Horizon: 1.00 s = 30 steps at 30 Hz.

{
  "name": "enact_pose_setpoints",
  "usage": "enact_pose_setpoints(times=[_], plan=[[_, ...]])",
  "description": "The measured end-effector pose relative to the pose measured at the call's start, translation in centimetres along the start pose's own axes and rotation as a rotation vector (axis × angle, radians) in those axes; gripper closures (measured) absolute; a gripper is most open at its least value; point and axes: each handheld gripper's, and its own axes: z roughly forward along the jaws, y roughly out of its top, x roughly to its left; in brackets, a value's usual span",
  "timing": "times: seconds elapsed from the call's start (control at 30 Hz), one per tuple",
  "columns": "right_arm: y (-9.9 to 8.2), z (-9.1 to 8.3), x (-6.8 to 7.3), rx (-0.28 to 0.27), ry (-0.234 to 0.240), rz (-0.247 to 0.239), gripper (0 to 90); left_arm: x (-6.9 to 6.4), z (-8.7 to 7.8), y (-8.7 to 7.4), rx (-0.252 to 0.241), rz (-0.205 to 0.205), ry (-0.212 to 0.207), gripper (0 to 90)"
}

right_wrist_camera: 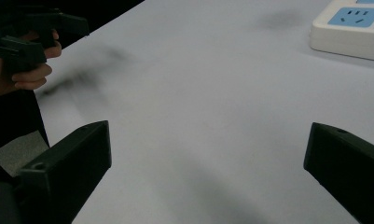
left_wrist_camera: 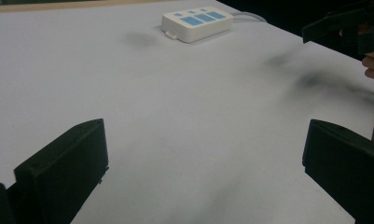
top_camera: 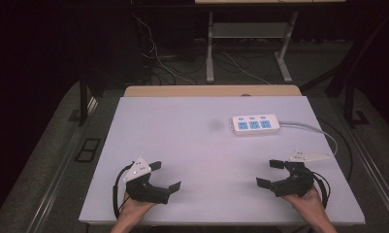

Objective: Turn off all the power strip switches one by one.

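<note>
Toward far right of pale grey tabletop: white plastic power strip with three blue socket faces, lying flat, white cable trailing right. Judged rigid, light, smooth and somewhat slippery; best gripped across the short sides of the body, not by the cable. Near left, left gripper, jaws wide apart, holding nothing. Near right, right gripper, likewise spread and unloaded; both well apart from strip.

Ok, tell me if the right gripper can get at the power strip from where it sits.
Probably yes: the right gripper is open and holds nothing, and only bare table lies between it and the power strip.
</note>
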Motion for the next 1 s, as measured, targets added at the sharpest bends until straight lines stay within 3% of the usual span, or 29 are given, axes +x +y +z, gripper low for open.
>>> enact_pose_setpoints(times=[1.0], plan=[[0.11, -0.15, 0.08, 0.048, -0.007, 0.017, 0.5, 0.13, 0.12, -0.15, 0.022, -0.005, -0.025, 0.0]])
